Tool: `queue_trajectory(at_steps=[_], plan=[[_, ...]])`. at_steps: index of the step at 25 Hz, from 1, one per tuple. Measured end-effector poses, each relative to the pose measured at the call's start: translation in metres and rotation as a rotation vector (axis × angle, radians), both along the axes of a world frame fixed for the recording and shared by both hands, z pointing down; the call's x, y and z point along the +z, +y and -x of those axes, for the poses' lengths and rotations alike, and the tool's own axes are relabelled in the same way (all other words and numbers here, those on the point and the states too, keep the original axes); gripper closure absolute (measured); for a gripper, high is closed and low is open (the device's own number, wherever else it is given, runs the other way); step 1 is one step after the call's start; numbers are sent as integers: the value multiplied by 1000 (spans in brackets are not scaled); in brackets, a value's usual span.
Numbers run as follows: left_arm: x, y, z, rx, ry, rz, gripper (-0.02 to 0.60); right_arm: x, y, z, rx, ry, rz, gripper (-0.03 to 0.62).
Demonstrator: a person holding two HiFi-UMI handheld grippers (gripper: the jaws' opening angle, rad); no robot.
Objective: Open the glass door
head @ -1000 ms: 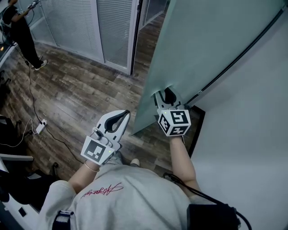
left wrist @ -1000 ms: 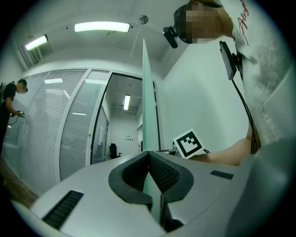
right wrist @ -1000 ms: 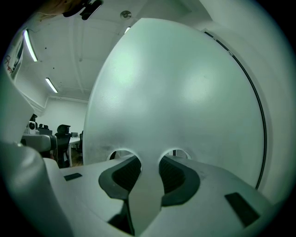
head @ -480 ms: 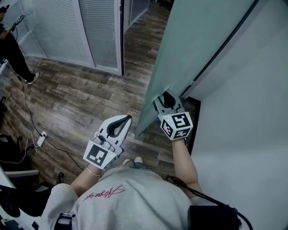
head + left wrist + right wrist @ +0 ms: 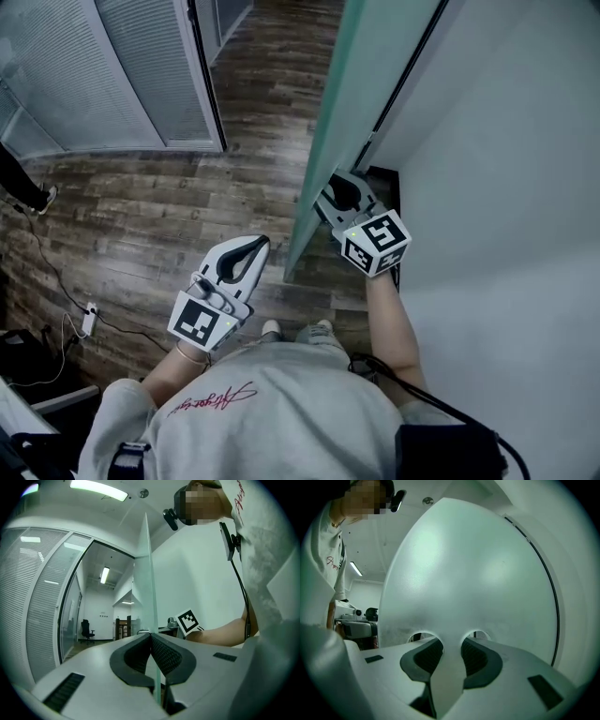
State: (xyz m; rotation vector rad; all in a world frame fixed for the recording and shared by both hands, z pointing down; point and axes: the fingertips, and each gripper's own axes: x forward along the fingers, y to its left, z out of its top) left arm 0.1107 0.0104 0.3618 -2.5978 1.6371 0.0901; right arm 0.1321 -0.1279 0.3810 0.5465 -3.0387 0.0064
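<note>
Frosted pale-green glass door [image 5: 375, 84] is seen from above in the head view, standing partway out from a white wall [image 5: 506, 141] over wooden floor [image 5: 141, 206]. It is gripped low down by the right tool [image 5: 339, 192]. The left tool [image 5: 255, 244], jaws together and empty, is held just beside the free edge, with open floor to its left.

In the left gripper view, the door is met edge-on as a thin upright line.

In the right gripper view, the strip of glass between two round holes [image 5: 421, 637] is clamped between the pads.
</note>
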Motion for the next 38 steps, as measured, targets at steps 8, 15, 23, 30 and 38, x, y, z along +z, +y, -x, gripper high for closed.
queue_trajectory(at_steps=[8, 15, 23, 30, 38], plan=[[0, -10, -37, 15, 6, -2, 569, -2, 12, -37, -49, -11, 2, 465], [-6, -20, -72, -37, 22, -26, 569, -2, 19, -69, -103, -2, 3, 465], [-5, -31, -117, -28, 5, -41, 569, 3, 21, -110, -148, -3, 5, 465], [-12, -44, -154, 25, -6, -44, 569, 0, 20, -144, -177, -13, 10, 465], [-2, -55, -197, 79, -11, -32, 569, 5, 17, -188, -201, -23, 9, 465]])
